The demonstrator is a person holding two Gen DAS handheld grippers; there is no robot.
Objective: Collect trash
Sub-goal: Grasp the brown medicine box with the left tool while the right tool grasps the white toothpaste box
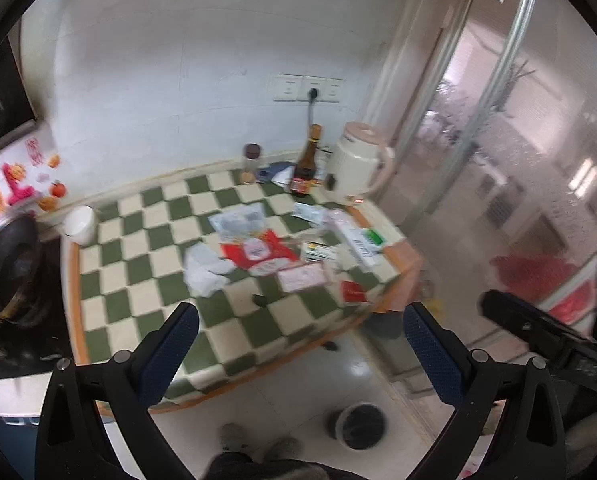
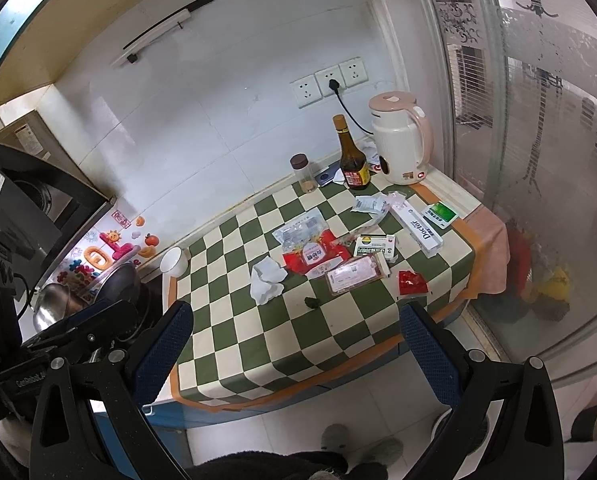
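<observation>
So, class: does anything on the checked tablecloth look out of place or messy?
Yes. Litter is strewn mid-table: a crumpled tissue, a torn red wrapper, a red sachet and a small dark scrap. The bottle and kettle stand upright at the back.

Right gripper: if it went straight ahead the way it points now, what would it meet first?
Probably the checkered tablecloth, near the small dark scrap. The right gripper is open, holds nothing, and nothing visible blocks its way; depth is uncertain in this fisheye view.
</observation>
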